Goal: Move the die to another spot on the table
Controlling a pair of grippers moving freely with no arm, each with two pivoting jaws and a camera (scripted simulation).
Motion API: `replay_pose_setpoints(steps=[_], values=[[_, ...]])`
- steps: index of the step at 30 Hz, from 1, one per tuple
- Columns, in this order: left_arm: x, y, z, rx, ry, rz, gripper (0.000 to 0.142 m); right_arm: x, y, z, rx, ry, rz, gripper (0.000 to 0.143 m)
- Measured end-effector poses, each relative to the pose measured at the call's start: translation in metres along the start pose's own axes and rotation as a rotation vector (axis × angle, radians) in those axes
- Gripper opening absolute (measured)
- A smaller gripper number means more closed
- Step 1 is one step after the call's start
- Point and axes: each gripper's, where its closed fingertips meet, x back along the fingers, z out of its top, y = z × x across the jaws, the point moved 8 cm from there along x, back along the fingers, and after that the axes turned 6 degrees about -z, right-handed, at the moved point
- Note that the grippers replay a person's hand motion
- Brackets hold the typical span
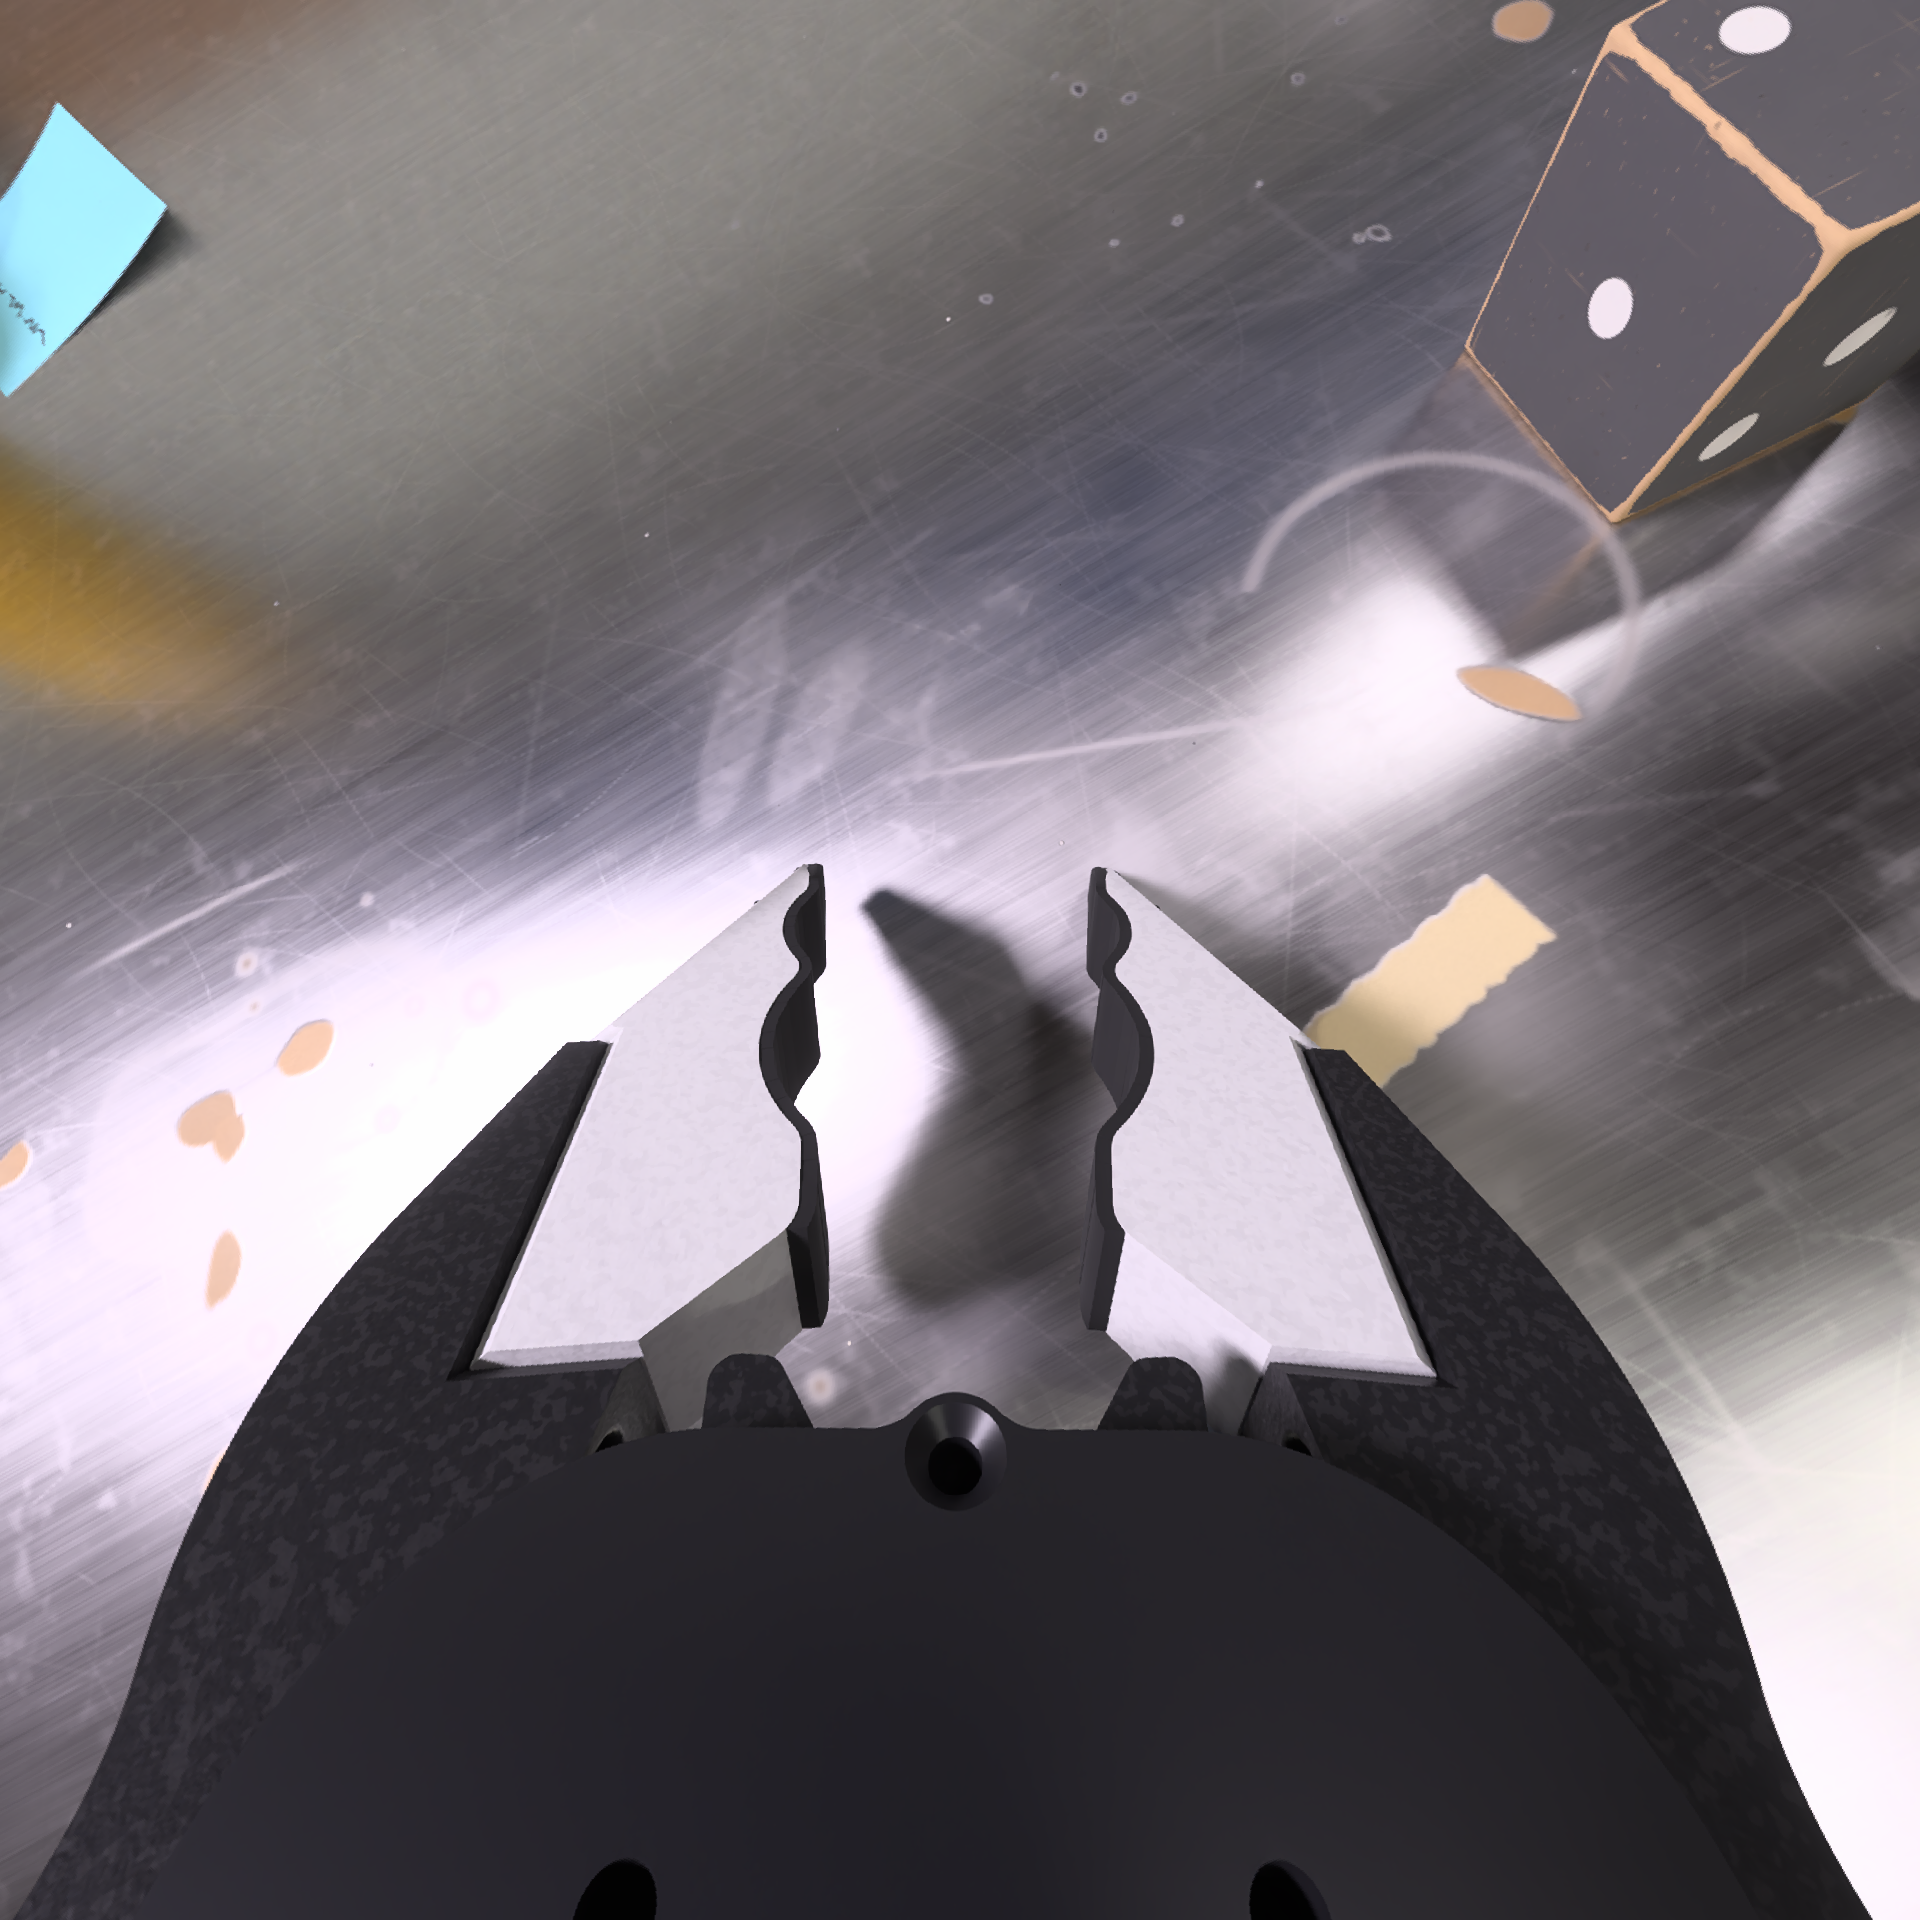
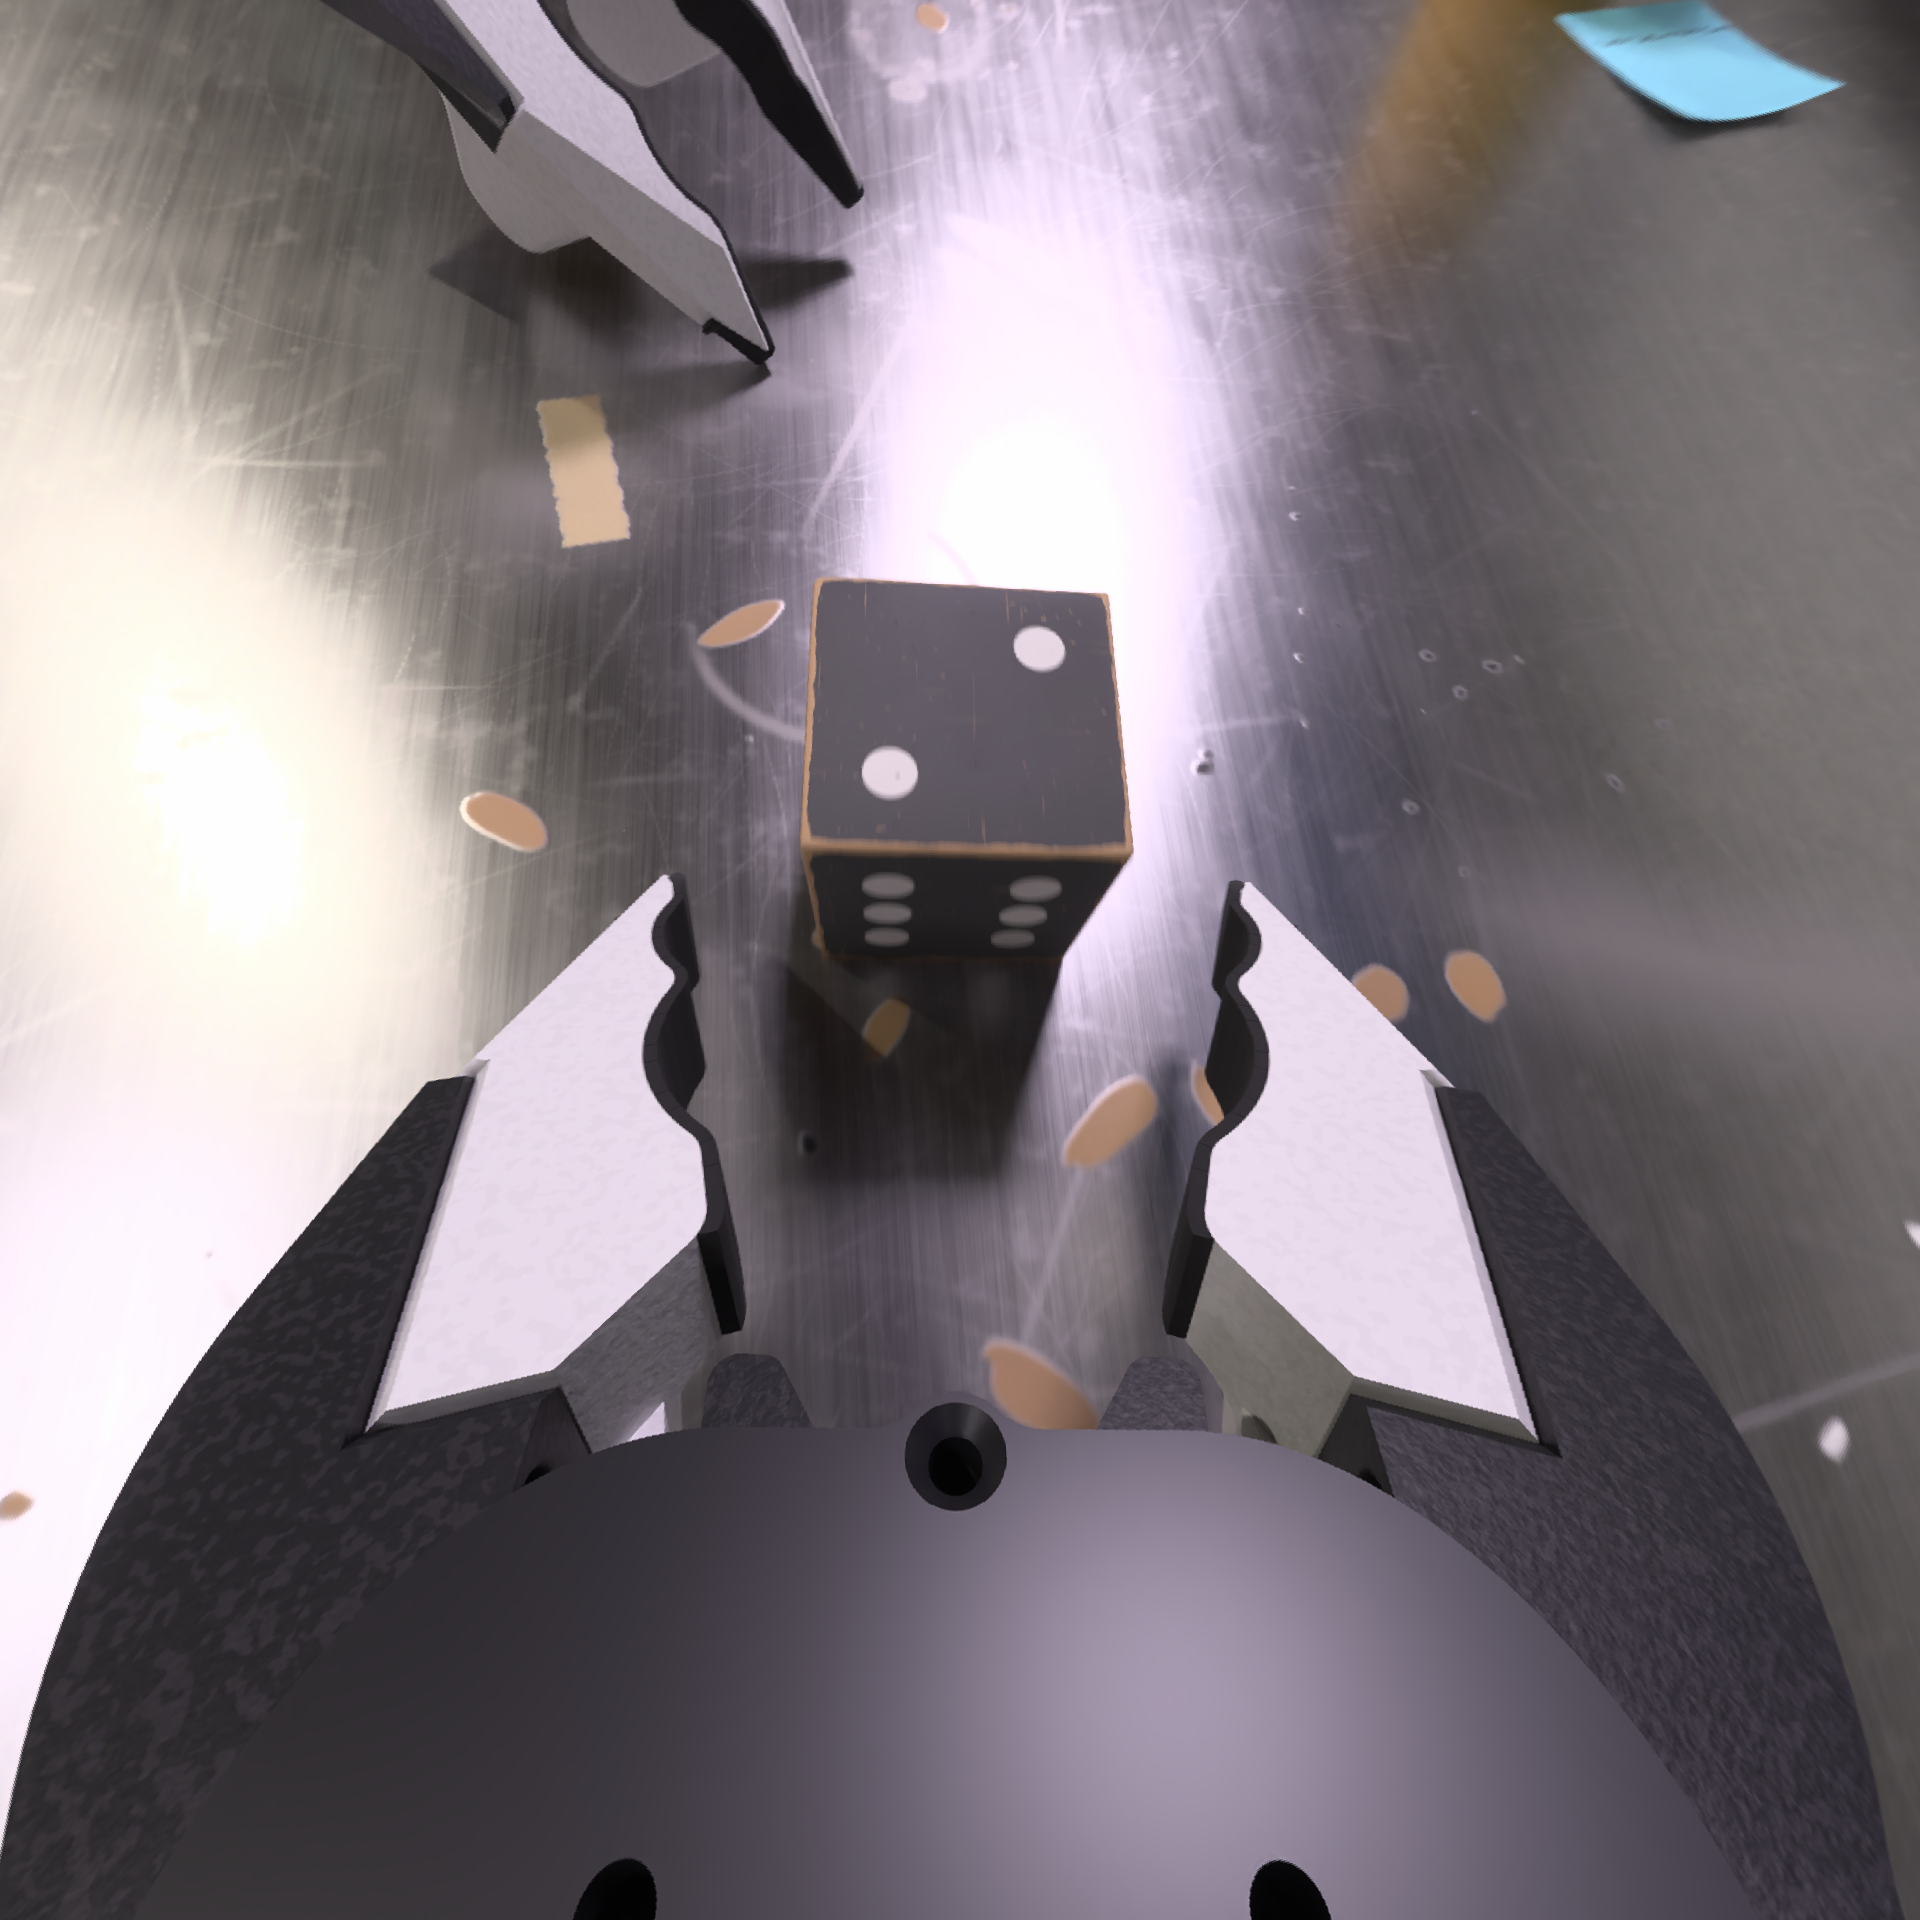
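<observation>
right wrist view has the right tool [image 2: 954, 899] spread apart just short of the black die [image 2: 961, 717] on the scratched counter [image 2: 1455, 935], while the left tool [image 1: 956, 883] stands apart, holding nothing.

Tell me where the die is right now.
The die stands on the metal table, centred just ahead of the open right gripper; the left wrist view shows it far right.

The surface [image 2: 1455, 520] was scratched, shiny metal with bright glare. On it stood a black die [image 2: 961, 727], two pips up. Around the die lay tan round flecks [image 2: 504, 821], a torn tan tape strip [image 2: 584, 470] and a blue sticky note [image 2: 1694, 57].
</observation>
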Motion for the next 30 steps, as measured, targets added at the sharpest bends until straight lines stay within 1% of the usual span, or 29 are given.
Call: replay_pose_setpoints(steps=[1, 2, 4, 7, 10, 16, 19, 21, 24, 25, 26, 27, 30], values=[[0.0, 0.0, 0.0, 0.001, 0.0, 0.0, 0.051, -0.006, 0.0, 0.003, 0.008, -0.013, 0.013, 0.096], [0.0, 0.0, 0.0, 0.002, 0.0, 0.0, 0.051, -0.01, 0.0, 0.006, 0.021, -0.015, 0.013, 0.089], [0.0, 0.0, 0.0, 0.001, 0.0, -0.001, 0.051, -0.013, -0.003, 0.01, 0.038, -0.012, 0.018, 0.062], [0.0, 0.001, 0.0, -0.008, 0.004, 0.007, 0.05, -0.003, -0.005, 0.009, 0.076, 0.008, 0.014, 0.063], [0.0, 0.001, 0.0, -0.012, 0.004, 0.002, 0.05, 0.028, 0.0, -0.004, 0.098, 0.008, 0.062, 0.063], [0.0, 0.001, 0.0, -0.024, 0.005, -0.011, 0.051, 0.109, 0.021, -0.062, 0.139, -0.011, 0.172, 0.063], [0.0, 0.001, 0.0, -0.024, 0.01, 0.004, 0.058, 0.137, 0.03, -0.09, 0.158, -0.043, 0.225, 0.063], [0.003, 0.009, 0.003, -0.039, 0.042, 0.014, 0.064, 0.141, 0.033, -0.105, 0.131, -0.063, 0.264, 0.063], [0.012, 0.039, 0.018, -0.172, 0.098, -0.053, 0.07, 0.138, 0.032, -0.115, 0.115, -0.077, 0.291, 0.061], [0.015, 0.053, 0.024, -0.238, 0.113, -0.104, 0.071, 0.136, 0.032, -0.117, 0.119, -0.097, 0.294, 0.067], [0.018, 0.067, 0.03, -0.295, 0.135, -0.165, 0.071, 0.134, 0.031, -0.118, 0.125, -0.107, 0.298, 0.077], [0.018, 0.078, 0.035, -0.341, 0.154, -0.221, 0.072, 0.133, 0.031, -0.119, 0.129, -0.105, 0.304, 0.081], [0.004, 0.104, 0.042, -0.445, 0.105, -0.313, 0.072, 0.133, 0.031, -0.118, 0.128, -0.086, 0.319, 0.08]])
